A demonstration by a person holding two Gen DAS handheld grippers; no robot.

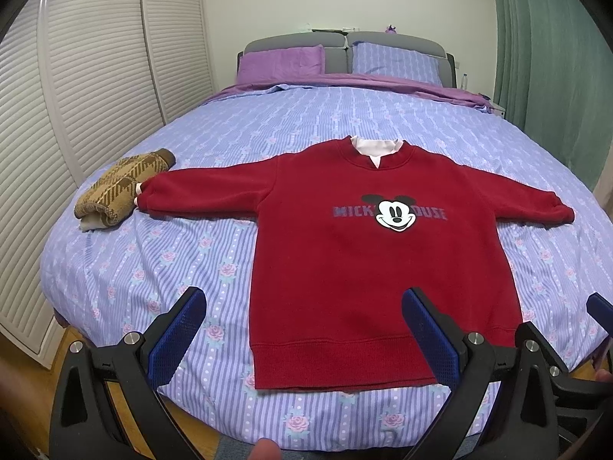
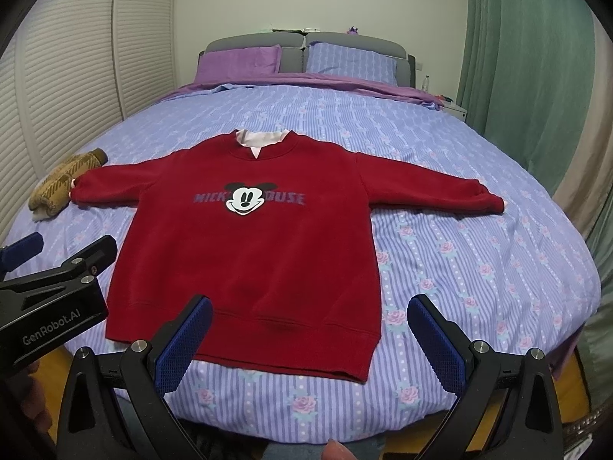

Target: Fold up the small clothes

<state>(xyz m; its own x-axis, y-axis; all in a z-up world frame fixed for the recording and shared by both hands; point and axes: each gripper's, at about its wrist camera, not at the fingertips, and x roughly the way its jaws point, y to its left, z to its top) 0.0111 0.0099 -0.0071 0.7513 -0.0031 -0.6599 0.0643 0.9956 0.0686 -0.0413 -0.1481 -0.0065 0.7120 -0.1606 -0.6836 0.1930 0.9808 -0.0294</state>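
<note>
On the bed (image 1: 161, 276), red sweater (image 1: 367, 268) flat, both tongs (image 1: 302, 329) (image 2: 310, 337) apart, far cuff perhaps tucked under plaid bundle (image 1: 122, 188).

Sweatshirt spread flat on the bed, folded garment at its left cuff

The sweatshirt (image 1: 383, 268) lies face up on the bed (image 1: 172, 268), sleeves out to both sides, hem nearest, collar toward two pillows (image 1: 283, 62) at the headboard (image 1: 398, 40). A folded garment (image 1: 122, 188) touches its left cuff. The left gripper (image 1: 302, 333) and right gripper (image 2: 310, 337) hang over the hem, side by side.
</note>
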